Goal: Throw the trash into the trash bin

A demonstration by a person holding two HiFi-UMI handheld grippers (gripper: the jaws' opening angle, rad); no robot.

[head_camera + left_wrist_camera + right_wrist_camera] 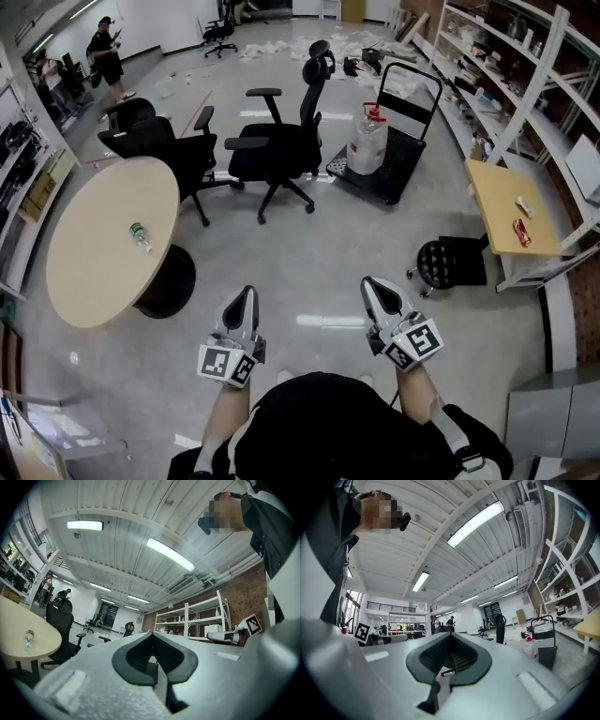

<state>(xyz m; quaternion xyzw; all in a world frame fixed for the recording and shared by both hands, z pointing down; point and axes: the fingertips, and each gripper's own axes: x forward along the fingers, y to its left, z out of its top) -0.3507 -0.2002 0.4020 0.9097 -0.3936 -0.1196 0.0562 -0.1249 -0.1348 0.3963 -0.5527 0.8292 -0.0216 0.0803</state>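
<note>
A small crumpled plastic bottle (141, 235) lies on the round beige table (94, 272) at the left; the left gripper view also shows the bottle (29, 638). A red wrapper (521, 232) and a white scrap (523, 206) lie on the small wooden table (497, 202) at the right. I see no trash bin that I can tell for certain. My left gripper (246, 295) and right gripper (375, 286) are held low over the floor, side by side. Both are shut and hold nothing. Their jaws meet at the tips in the left gripper (151, 634) and right gripper (450, 635) views.
Two black office chairs (281, 141) (169, 145) stand ahead. A black cart (398, 164) carries a clear jug (367, 142). A black stool (441, 262) sits by the wooden table. Shelving (525, 66) lines the right wall. Paper litter (281, 47) covers the far floor. People (108, 56) stand far left.
</note>
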